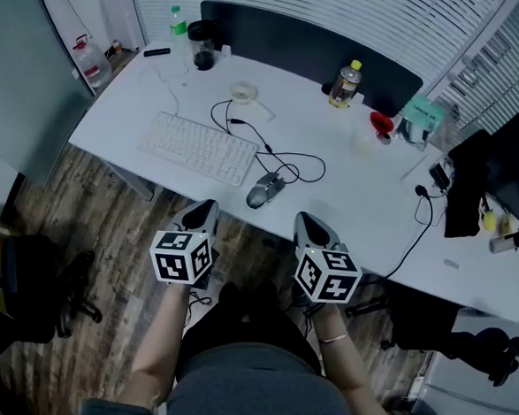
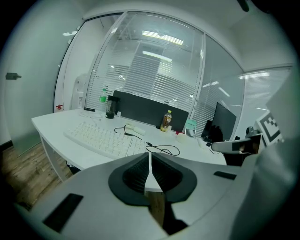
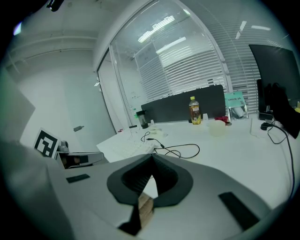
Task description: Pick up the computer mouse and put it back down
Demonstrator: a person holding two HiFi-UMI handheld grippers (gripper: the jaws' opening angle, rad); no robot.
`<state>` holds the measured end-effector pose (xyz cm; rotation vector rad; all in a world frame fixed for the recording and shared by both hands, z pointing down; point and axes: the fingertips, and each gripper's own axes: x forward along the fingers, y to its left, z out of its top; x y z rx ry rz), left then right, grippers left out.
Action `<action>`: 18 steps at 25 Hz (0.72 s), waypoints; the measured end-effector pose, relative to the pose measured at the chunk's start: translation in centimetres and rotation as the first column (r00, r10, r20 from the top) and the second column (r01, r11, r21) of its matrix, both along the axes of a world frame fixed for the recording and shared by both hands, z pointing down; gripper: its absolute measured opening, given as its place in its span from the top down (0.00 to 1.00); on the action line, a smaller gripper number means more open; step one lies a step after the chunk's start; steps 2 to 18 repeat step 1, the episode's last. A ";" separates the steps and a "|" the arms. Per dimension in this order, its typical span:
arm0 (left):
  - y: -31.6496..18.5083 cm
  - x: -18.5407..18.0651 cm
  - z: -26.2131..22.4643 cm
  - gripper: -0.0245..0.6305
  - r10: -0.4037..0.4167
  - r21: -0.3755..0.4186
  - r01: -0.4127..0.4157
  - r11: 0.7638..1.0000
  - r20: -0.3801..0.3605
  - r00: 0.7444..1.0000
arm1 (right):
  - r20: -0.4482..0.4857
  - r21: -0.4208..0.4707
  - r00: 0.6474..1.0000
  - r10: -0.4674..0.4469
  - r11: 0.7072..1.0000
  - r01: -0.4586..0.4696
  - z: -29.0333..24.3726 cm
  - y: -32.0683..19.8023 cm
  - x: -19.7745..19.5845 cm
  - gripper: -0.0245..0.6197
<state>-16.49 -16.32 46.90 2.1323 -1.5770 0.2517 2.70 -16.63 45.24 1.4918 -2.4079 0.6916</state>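
Observation:
The grey computer mouse lies on the white desk near its front edge, just right of the white keyboard, with its black cable looping behind it. My left gripper hovers off the desk's front edge, below and left of the mouse, shut with nothing in it. At the same distance below and right of the mouse, my right gripper is also shut and empty. In both gripper views the closed jaws hide the mouse; only the cable and keyboard show.
At the back of the desk stand a yellow-capped bottle, a dark tumbler, a green bottle and a tape roll. A red item, a monitor and a black bag sit at the right. A black chair stands on the floor at left.

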 end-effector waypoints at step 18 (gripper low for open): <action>0.0 -0.1 0.1 0.91 0.001 -0.001 -0.001 1.000 -0.001 1.000 | 0.000 -0.001 1.000 0.000 1.000 0.000 0.1 0.0 -0.1 0.96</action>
